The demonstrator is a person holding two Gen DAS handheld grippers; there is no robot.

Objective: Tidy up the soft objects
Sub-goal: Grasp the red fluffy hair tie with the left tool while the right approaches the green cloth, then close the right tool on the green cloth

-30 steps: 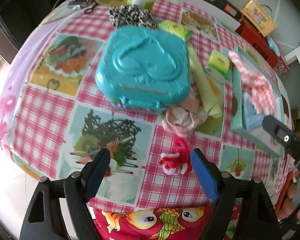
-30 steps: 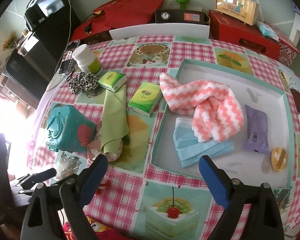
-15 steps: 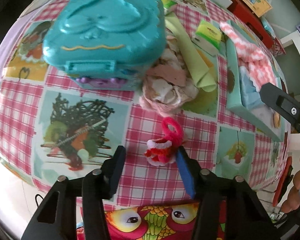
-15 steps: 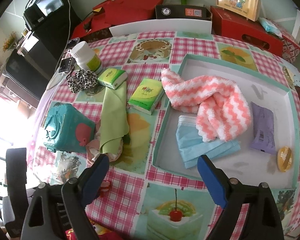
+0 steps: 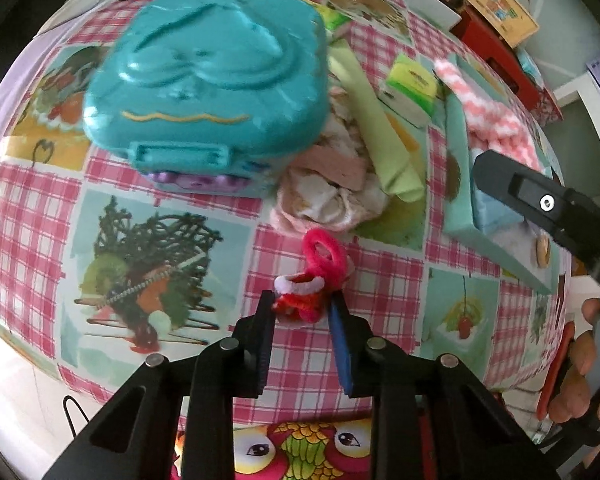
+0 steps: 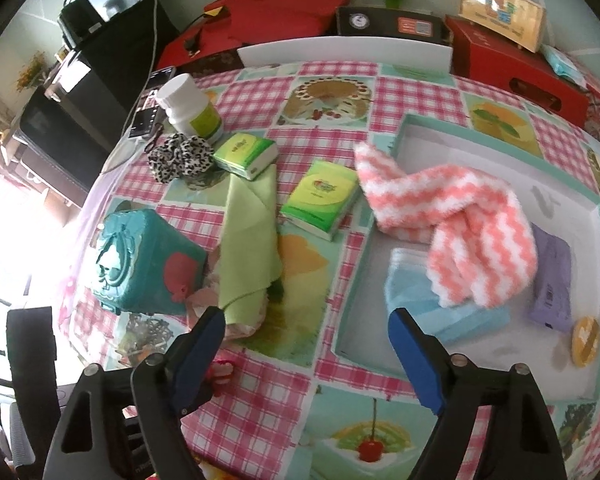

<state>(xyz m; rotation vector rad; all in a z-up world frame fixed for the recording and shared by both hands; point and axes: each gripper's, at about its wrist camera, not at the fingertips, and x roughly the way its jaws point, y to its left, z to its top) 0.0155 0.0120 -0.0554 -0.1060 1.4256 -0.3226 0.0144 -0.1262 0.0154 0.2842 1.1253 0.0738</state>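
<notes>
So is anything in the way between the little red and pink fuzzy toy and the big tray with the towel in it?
Nothing visible blocks it. The red and pink fuzzy toy sits between the left gripper jaws, which have just been closing. Only bare checked tablecloth lies between it and the teal-rimmed tray.

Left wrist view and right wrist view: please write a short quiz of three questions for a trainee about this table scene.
1. True or false: the left gripper has its pads on the small red and pink fuzzy ornament.
2. Which item lies partly over the rim of the teal shallow tray? A) leopard print scrunchie B) pink and white zigzag towel C) white pill bottle
3. Fill in: the right gripper is ____.

Key: 1 true; 2 B; 3 open
</notes>
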